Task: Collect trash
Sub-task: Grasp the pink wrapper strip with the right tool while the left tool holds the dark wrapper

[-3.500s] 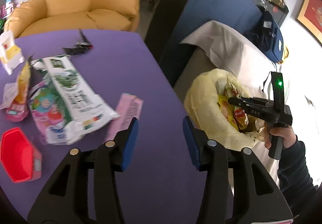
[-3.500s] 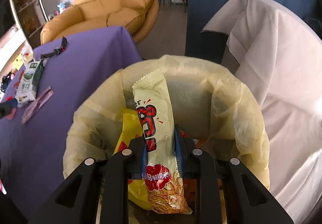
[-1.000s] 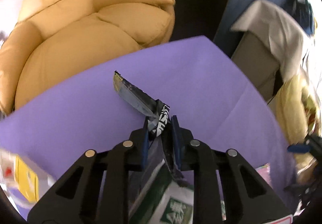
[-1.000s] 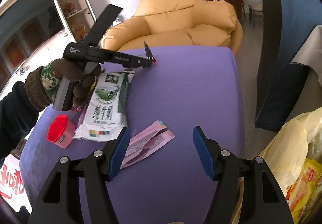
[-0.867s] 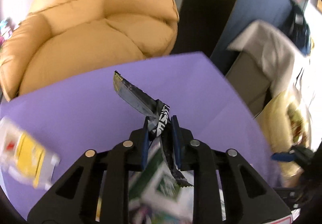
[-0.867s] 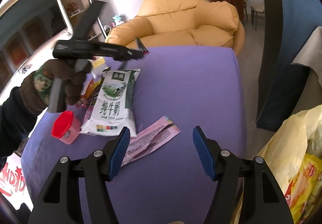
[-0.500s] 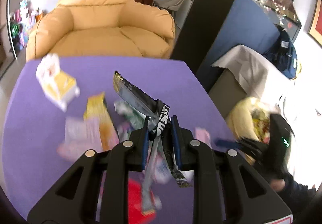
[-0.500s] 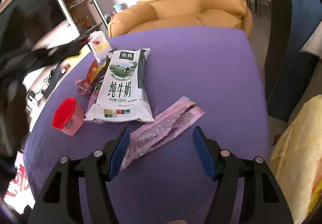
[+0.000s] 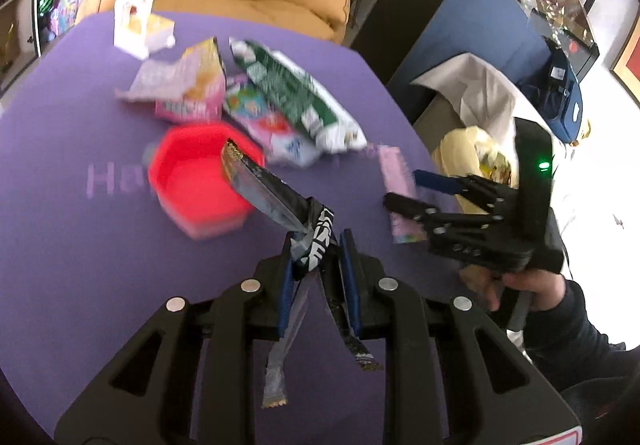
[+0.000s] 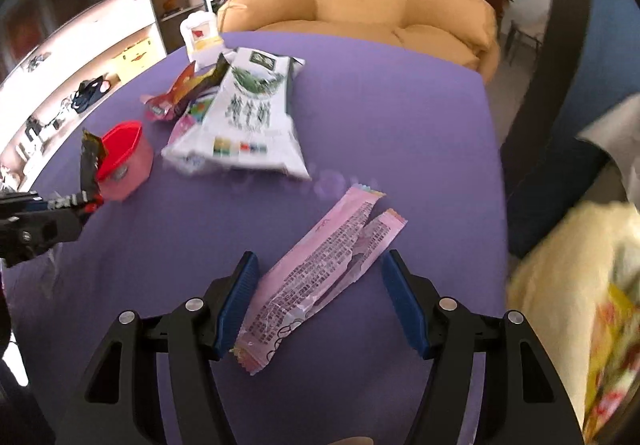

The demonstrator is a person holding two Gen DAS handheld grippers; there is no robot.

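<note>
The pink wrapper [image 10: 324, 277] is framed between the wide-open right tongs [image 10: 320, 301], its long axis running diagonally toward the table's [image 10: 400, 125] bin-side edge; a dark wrapper [image 9: 272, 197] is pinched in the left tongs [image 9: 316, 277].

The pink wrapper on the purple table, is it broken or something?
Yes. The pink wrapper is torn open: one end splits into two flaps and its edges are crumpled. It lies flat on the table, between the open fingers of the right gripper, apart from the other wrappers further back.
</note>
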